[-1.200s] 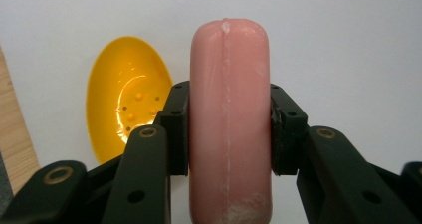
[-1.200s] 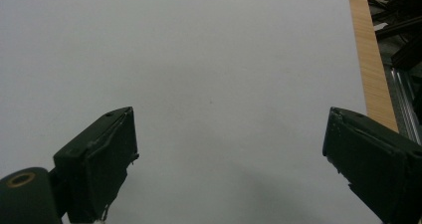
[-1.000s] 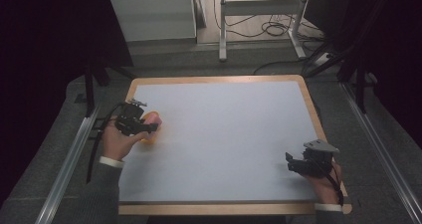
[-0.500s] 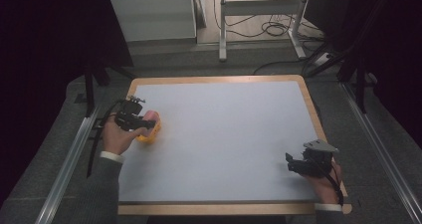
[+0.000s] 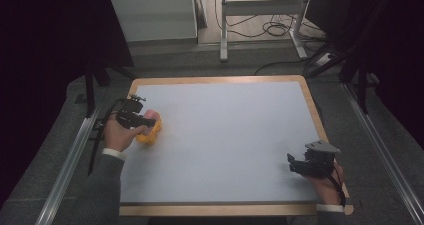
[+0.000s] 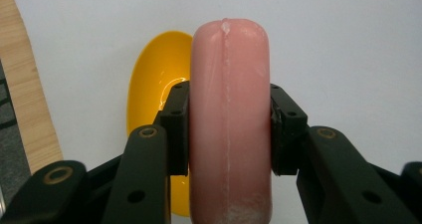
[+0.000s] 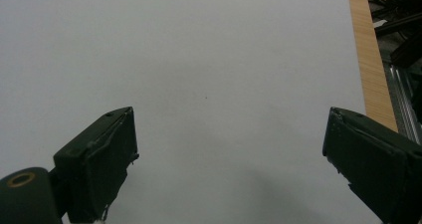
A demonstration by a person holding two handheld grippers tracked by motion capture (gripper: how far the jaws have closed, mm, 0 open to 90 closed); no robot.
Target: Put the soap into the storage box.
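The table, a pale sheet with a wooden rim, carries little. At about nine o'clock on it, near the left edge, lies a yellow dish, and the left claw hangs just over it. That claw is closed on a pink sausage, its two pads pressing the sides at mid-length; in the left gripper view the sausage stands along the jaws, with the dish below and off to the left of it. Whether the sausage already touches the dish cannot be told.

The step in hand looks like setting the sausage into the dish. To do it well, the sausage should first be brought over the hollow, since it now sits off to one side of it. Then lower until it rests, and only then ease the jaws apart, straight and slowly, so the round sausage does not roll or tip the light dish.

The right claw waits at about four o'clock, jaws wide apart, holding nothing.
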